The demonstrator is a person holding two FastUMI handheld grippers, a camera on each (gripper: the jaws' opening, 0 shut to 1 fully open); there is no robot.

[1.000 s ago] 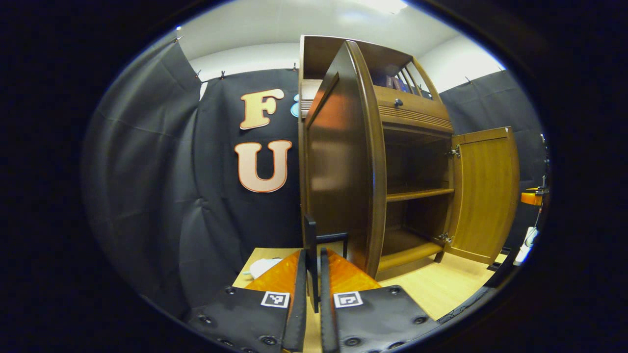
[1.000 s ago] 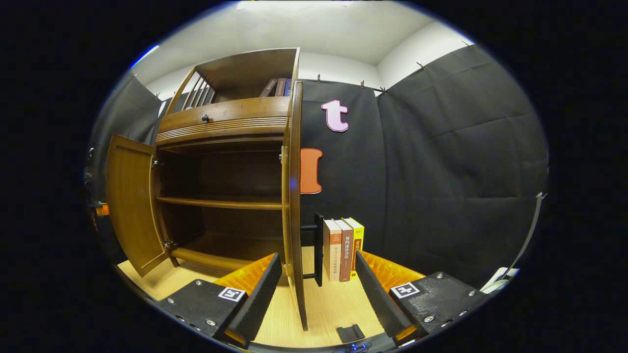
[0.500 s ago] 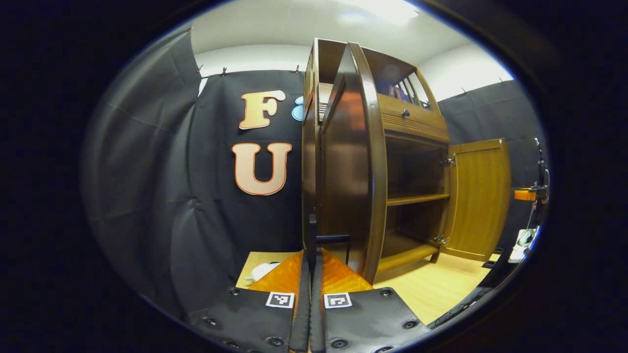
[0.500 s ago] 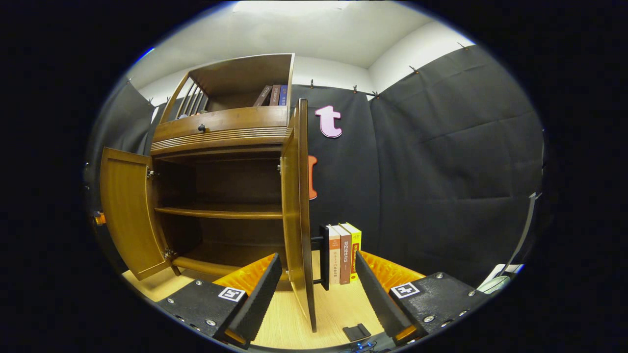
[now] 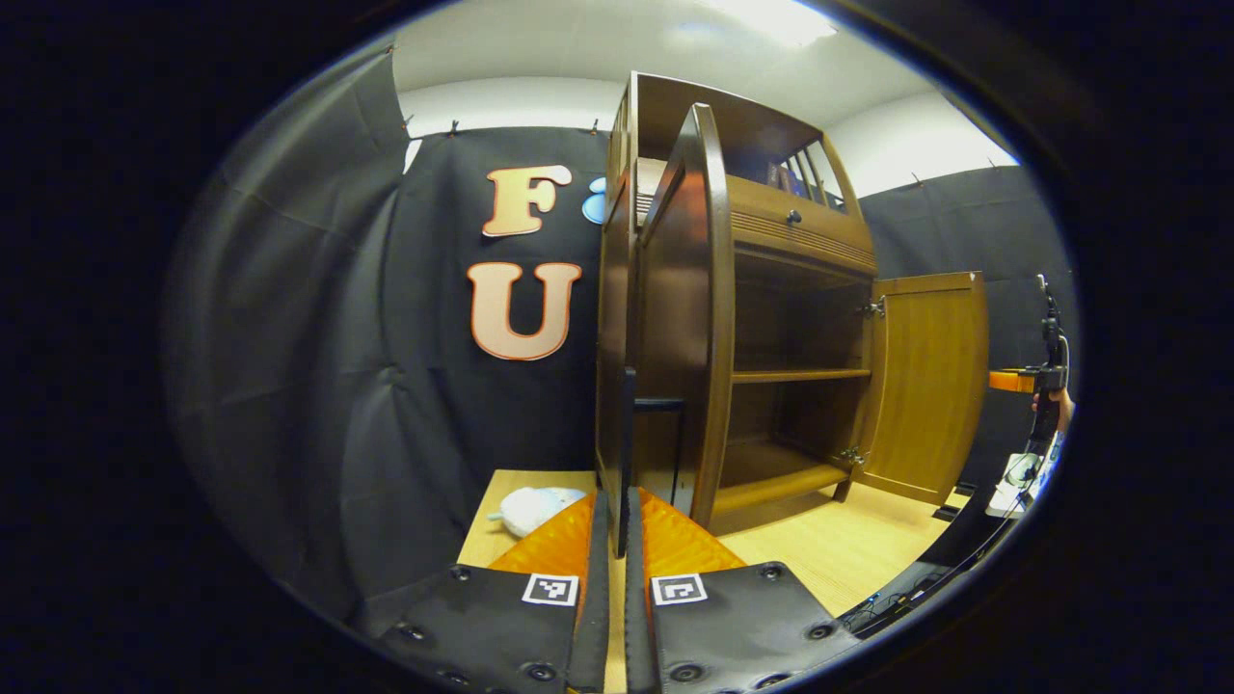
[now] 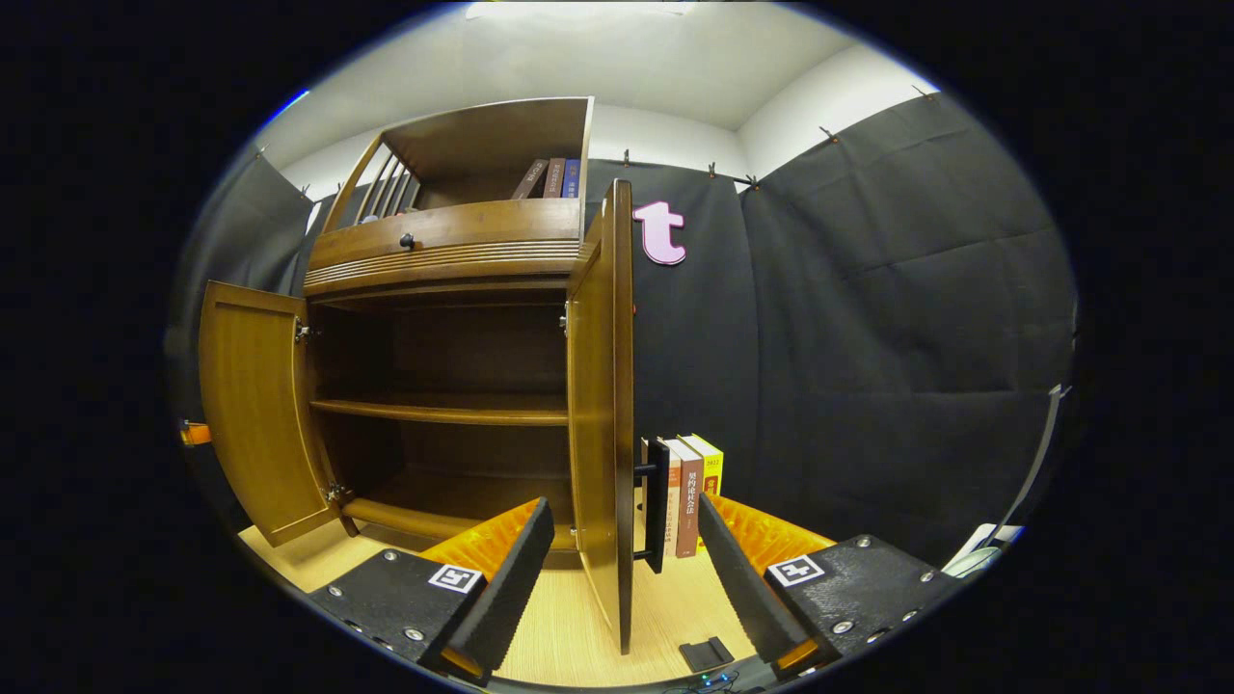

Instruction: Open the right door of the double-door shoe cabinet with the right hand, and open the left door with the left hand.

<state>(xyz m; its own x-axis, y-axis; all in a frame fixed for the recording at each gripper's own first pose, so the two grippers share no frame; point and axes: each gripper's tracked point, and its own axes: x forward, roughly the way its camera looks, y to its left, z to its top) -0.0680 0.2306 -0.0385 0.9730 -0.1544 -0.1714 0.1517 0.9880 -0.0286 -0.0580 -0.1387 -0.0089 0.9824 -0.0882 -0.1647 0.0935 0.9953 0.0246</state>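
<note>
Straight ahead of the left tool (image 5: 617, 540), its fingers pressed on the upright handle (image 5: 628, 434), the left door (image 5: 680, 318) stands edge-on; the right tool (image 6: 622, 549), spread, straddles the right door (image 6: 603, 405).

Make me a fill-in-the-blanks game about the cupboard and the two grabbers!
1. Both doors of the cupboard are ____.
2. The left gripper is closed on the left door's ____.
3. The right gripper has its fingers ____, with the right door between them.
4. Beside the cupboard stand three ____.

Missing words: open; handle; open; books
</note>
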